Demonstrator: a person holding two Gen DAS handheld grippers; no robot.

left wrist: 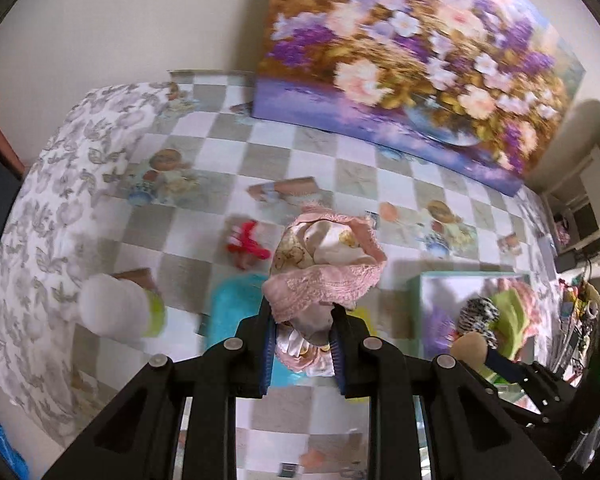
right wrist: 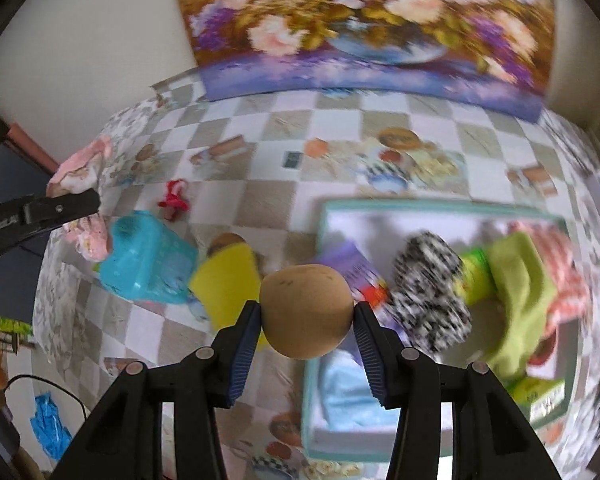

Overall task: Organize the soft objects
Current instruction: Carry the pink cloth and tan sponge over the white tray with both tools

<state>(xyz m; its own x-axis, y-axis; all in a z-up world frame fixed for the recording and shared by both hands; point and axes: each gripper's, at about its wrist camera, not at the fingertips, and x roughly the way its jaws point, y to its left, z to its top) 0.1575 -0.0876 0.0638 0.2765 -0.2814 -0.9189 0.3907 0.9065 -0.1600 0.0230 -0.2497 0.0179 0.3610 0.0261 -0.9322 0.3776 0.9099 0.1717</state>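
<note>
Your right gripper (right wrist: 307, 322) clamps a round tan foam ball (right wrist: 306, 310) at the shallow teal-rimmed box (right wrist: 440, 206), which already holds several cloths. Your left gripper (left wrist: 302, 344) grips the pink lace-trimmed cloth (left wrist: 326, 268) left of that box; a turquoise toy (right wrist: 146, 258), yellow sponge (right wrist: 224, 284) and red toy (right wrist: 174, 198) wait outside.

Both wrist views: soft, even daylight, bright and without glare. Fisheye distortion bows the checkered tablecloth (left wrist: 228, 152) and darkens the frame corners. Motion blur smears the floral painting (right wrist: 364, 20) and the box (right wrist: 440, 208) contents; the black gripper frames in the foreground stay sharp. Shadows are faint and diffuse beneath the objects.
</note>
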